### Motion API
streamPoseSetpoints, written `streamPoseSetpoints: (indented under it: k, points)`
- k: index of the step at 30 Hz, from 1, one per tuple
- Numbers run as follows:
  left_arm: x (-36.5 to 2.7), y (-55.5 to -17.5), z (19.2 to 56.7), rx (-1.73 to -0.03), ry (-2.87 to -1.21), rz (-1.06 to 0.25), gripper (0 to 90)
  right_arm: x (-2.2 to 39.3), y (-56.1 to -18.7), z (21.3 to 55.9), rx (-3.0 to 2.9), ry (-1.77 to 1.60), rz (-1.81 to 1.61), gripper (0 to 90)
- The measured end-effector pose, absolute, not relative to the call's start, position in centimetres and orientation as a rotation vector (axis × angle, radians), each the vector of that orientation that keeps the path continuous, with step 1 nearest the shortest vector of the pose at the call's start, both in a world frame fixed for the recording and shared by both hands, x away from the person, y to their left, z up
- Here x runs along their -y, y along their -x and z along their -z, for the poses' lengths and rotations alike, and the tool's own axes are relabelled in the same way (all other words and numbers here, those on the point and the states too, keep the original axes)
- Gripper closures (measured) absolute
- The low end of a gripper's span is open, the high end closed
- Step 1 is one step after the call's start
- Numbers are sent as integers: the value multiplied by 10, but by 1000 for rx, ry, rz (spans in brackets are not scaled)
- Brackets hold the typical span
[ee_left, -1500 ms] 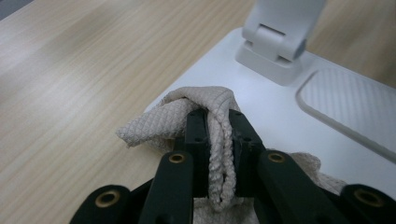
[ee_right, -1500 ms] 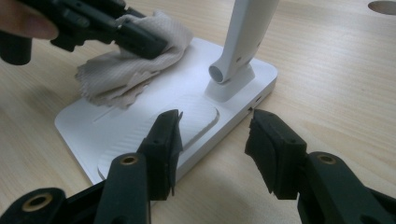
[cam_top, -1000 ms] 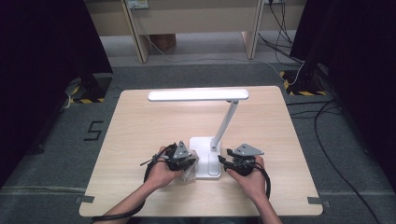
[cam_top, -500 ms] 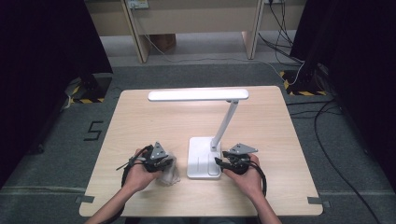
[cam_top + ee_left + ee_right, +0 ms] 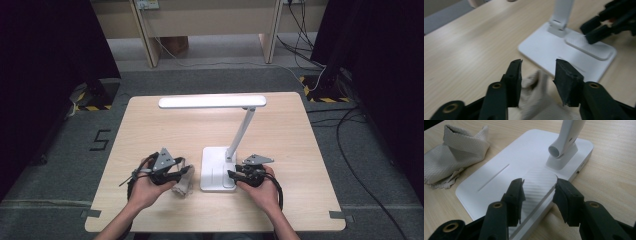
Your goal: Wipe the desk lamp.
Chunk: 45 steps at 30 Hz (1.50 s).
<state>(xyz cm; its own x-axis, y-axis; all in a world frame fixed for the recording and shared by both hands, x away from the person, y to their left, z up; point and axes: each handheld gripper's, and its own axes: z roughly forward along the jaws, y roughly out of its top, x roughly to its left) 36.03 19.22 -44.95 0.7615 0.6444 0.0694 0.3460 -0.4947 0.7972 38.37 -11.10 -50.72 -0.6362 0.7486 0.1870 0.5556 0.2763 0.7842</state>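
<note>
The left gripper [image 5: 537, 68], jaws just opened and released, straddles the crumpled grey cloth [image 5: 183, 181] lying on the table [image 5: 150, 120] just left of the white lamp base [image 5: 214, 165], while the right gripper [image 5: 539, 187], parted but just narrowing, straddles that base's near right edge without clamping.

High view looks down over the table [image 5: 150, 120]; both gripper views sit low, close, sharing the lamp base [image 5: 554, 47].

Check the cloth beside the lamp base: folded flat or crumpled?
Crumpled. The cloth lies bunched in loose rolls beside the lamp base, with a frayed edge on the table.
</note>
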Motion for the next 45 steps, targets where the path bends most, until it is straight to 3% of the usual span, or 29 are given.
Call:
streamPoseSetpoints:
  k: [4,10,45]
  points:
    - [-171,-365,479,-733,-2240,-366,701,111,-384,507,-2322,-1224,-1287,572]
    - [-162,-369,494,-734,-2329,-334,745,110,-384,508,-2310,-1238,-1291,571]
    - [-170,-369,502,-771,-2340,-336,755,102,-373,509,-2303,-1237,-1293,546]
